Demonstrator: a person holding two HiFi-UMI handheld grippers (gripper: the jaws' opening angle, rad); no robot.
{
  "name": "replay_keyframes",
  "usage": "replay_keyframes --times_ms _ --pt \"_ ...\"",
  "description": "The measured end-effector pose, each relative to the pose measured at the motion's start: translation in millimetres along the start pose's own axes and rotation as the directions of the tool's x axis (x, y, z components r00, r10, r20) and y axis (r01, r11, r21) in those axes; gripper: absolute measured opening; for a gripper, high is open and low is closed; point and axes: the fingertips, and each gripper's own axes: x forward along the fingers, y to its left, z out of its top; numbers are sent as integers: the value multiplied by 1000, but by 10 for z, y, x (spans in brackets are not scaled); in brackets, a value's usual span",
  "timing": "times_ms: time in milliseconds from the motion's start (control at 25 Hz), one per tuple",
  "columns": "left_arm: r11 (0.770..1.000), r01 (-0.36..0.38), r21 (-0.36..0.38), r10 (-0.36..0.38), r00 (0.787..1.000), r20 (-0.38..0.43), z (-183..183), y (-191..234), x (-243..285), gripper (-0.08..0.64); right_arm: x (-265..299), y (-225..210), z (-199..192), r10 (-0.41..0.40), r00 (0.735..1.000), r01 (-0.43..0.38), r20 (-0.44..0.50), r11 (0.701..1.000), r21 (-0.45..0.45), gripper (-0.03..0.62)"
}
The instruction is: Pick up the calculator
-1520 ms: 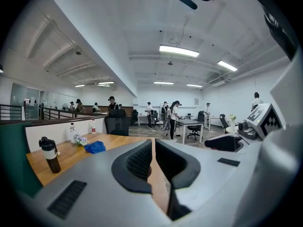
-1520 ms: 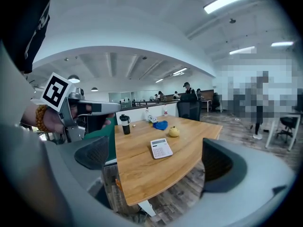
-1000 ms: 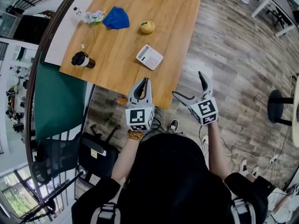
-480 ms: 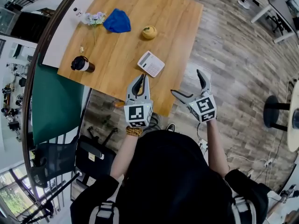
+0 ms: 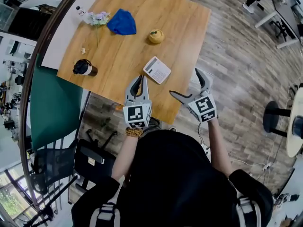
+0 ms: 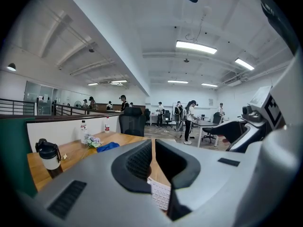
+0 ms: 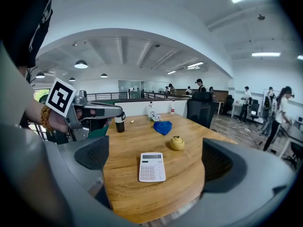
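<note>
The white calculator [image 5: 157,70] lies flat near the front edge of the wooden table [image 5: 184,27]. The right gripper view shows the calculator [image 7: 152,167] centred ahead. My left gripper [image 5: 141,78] is shut and empty, its tips over the table just left of the calculator and short of it. Part of the keypad [image 6: 160,194] shows below its closed jaws in the left gripper view [image 6: 154,144]. My right gripper [image 5: 185,82] is open wide and empty, hovering at the table's front edge, right of the calculator. In its own view the right gripper [image 7: 155,161] frames the calculator from a distance.
On the table's far part lie a blue cloth [image 5: 122,22], a yellow round object [image 5: 155,36], small flowers [image 5: 97,18] and a dark lidded cup [image 5: 84,67]. A black chair [image 5: 61,160] and a green panel [image 5: 54,103] are at the left. People and desks stand in the room behind.
Both grippers have moved forward toward the table and the calculator. The left stays shut, the right stays open.
</note>
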Motion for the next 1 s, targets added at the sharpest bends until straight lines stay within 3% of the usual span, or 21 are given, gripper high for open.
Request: replay_keyframes --times_ms 400,720,1000 --pt "996 6 -88 -10 999 -46 -190 501 340 41 561 60 202 10 998 -13 -68 999 -43 606" --pt "997 40 -63 -45 996 -80 -331 737 576 41 918 174 231 34 995 -37 -95 999 -33 606" --pt "996 -41 -80 37 998 -50 -275 978 755 41 1102 52 11 88 986 -88 -140 996 4 606"
